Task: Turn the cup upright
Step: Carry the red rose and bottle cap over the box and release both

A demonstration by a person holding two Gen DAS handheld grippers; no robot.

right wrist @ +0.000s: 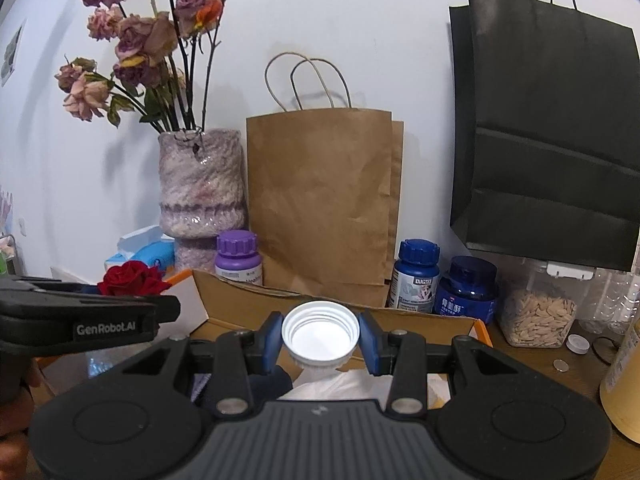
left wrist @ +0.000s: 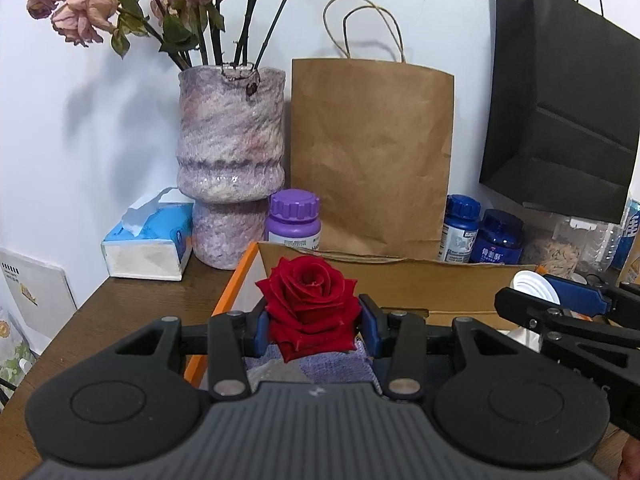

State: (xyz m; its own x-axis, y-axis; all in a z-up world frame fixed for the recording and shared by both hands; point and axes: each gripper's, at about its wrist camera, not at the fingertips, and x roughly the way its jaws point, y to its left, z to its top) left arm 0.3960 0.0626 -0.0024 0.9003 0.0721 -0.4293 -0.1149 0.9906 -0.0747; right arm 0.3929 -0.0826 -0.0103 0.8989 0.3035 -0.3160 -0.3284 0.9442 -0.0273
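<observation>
Seemingly to keep it uncrushed, the left gripper (left wrist: 312,326) pinches a red rose (left wrist: 310,304) lightly by its sides, above the cardboard box (left wrist: 400,280)

Meanwhile, the right wrist view shows the right gripper (right wrist: 320,338) clamped on a small white cup (right wrist: 320,334), mouth tipped toward the camera above the same box, probably so it can be turned upright and set down

Red rose (left wrist: 311,307), white cup (right wrist: 320,330), brown bag (left wrist: 370,156), mottled purple vase (left wrist: 231,152).

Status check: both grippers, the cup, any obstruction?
Left gripper shut on red rose. Right gripper shut on white ribbed plastic cup, mouth toward camera. Nothing blocking.
</observation>
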